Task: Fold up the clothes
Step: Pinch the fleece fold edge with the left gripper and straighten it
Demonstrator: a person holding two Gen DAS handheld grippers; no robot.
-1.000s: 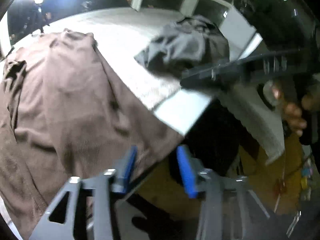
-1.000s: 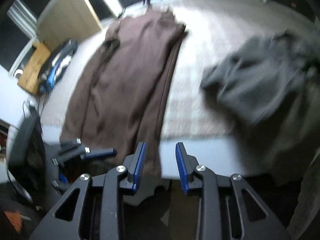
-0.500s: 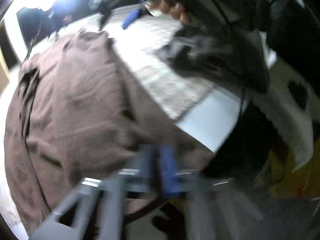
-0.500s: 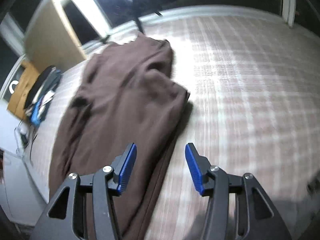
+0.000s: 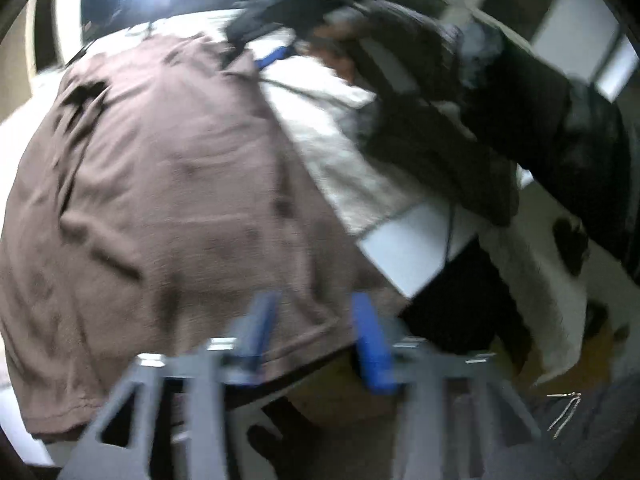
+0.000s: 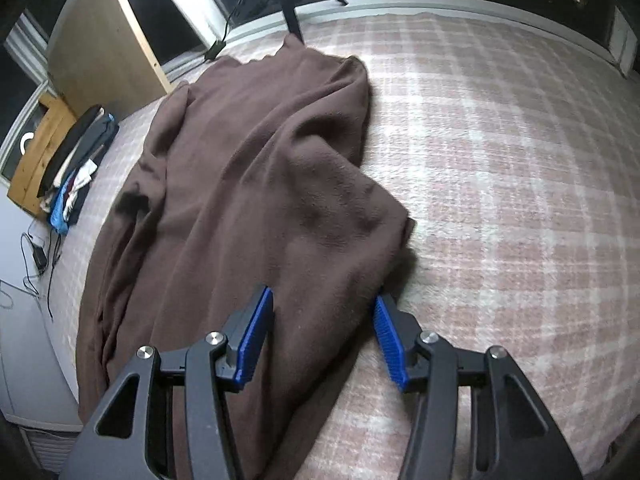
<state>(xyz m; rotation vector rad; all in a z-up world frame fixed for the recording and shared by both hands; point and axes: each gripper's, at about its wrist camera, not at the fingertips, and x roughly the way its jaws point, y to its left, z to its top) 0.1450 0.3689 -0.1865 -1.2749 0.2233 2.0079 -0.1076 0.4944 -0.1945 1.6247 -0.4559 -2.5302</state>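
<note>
1. A pink and white plaid blanket [image 6: 500, 168] covers a wide, bed-like surface that fills most of the right wrist view.
2. A brown garment [image 6: 256, 200] lies spread lengthwise on the plaid blanket, wrinkled, with its near hem hanging over the edge of the surface in the left wrist view.
3. The right gripper [image 6: 322, 334] hangs over the garment's near right edge with its blue pads spread apart, the fabric lying between them but not pinched.
4. The left gripper [image 5: 316, 340] is blurred; its jaws are opening, with the brown hem between the blue pads and not visibly squeezed.
5. At the left of the room stand a light wooden cabinet [image 6: 96, 44] and a pile of folded clothes [image 6: 76, 160] on a wooden stand.
6. Dark cables [image 6: 38, 256] trail across a white surface at the lower left.
7. No brand, label or writing can be read.
</note>
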